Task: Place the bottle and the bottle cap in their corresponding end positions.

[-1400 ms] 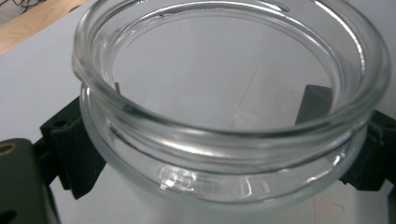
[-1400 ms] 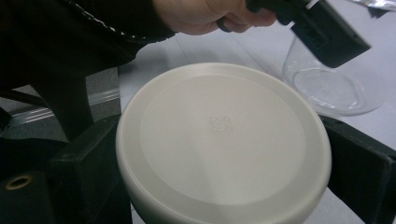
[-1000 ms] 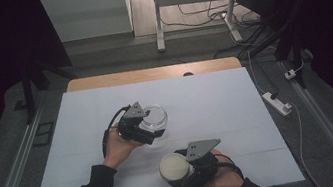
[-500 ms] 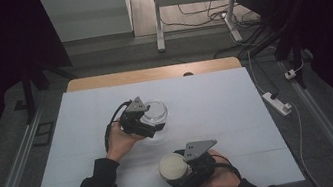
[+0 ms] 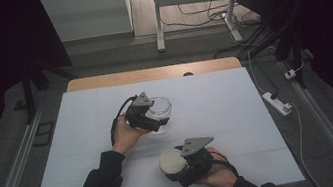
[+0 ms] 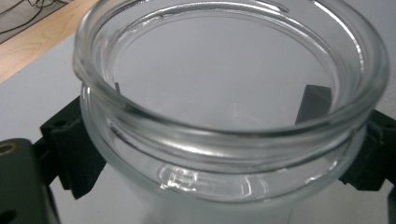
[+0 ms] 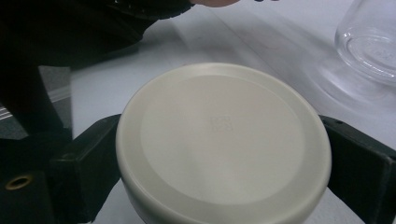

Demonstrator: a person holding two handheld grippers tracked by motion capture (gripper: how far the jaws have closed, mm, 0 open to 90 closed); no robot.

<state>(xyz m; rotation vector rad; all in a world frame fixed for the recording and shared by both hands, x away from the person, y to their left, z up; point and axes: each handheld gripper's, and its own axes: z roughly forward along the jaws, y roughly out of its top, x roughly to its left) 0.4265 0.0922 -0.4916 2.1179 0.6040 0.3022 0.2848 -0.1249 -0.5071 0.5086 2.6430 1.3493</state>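
Note:
A clear glass jar point(image 5: 160, 109) with an open mouth is held above the white table mat point(image 5: 226, 99) by my left gripper point(image 5: 155, 117), shut on it. In the left gripper view the jar point(image 6: 224, 116) sits between the black jaws, empty, tilted toward the camera. A round cream lid point(image 5: 170, 160) is clamped in my right gripper point(image 5: 176, 165) near the front of the mat. In the right gripper view the lid point(image 7: 224, 140) lies flat between both jaws, with the jar point(image 7: 369, 42) farther off at the upper right.
A wooden table edge point(image 5: 151, 73) runs along the back of the mat. A white power strip point(image 5: 277, 102) lies on the floor at the right. A desk frame point(image 5: 158, 19) and cables stand behind the table. Metal rails flank both sides.
My left gripper has carried the jar a little up and away from the person. The right gripper with the lid has barely moved.

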